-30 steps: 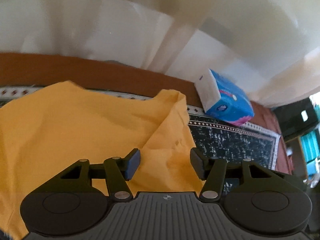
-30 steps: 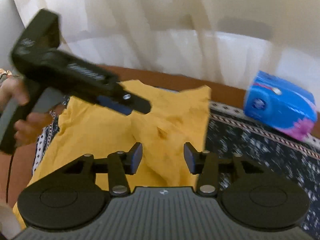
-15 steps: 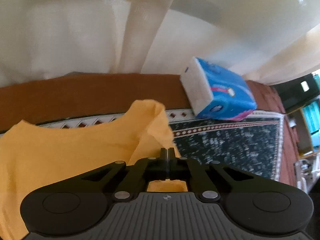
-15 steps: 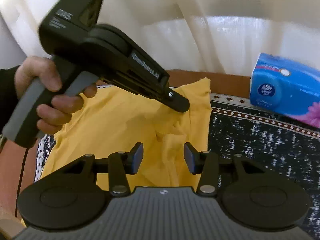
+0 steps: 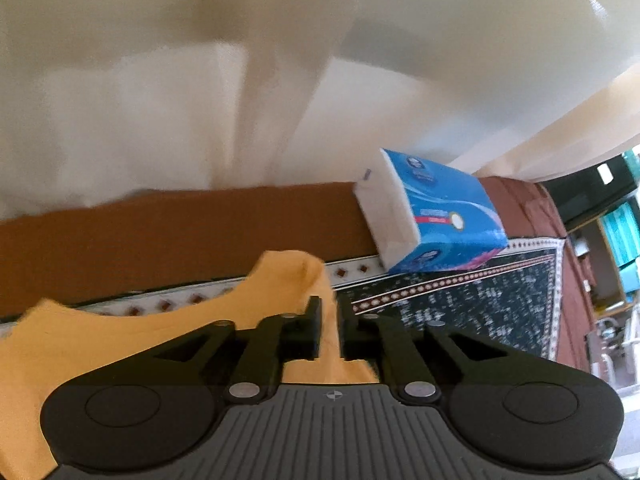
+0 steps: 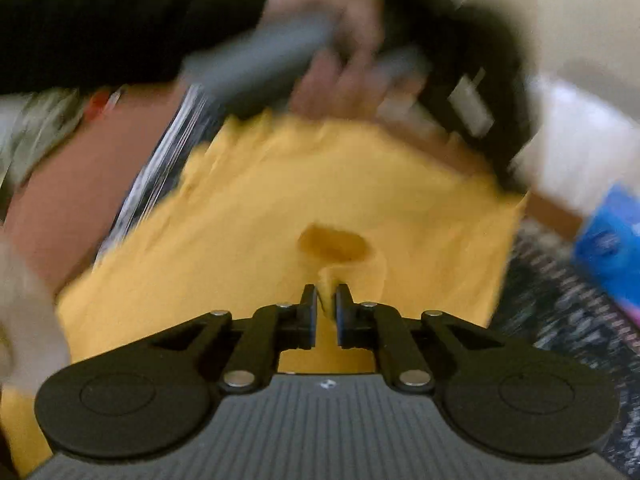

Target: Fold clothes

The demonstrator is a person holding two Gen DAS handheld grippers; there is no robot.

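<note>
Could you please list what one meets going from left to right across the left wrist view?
Yellow garment → left gripper, shut on a fold of it → blue tissue pack → patterned cloth → shelves.

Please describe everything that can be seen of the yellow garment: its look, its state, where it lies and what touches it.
The yellow garment is plain, thin, soft cloth, mustard yellow, without print. It lies spread and wrinkled on a dark patterned mat. The left gripper is shut on a raised, curled part of its edge. The right gripper is shut on a small pinched fold, with a dark hollow in the cloth just beyond. The right view is blurred, so seams and the exact shape cannot be told.
</note>
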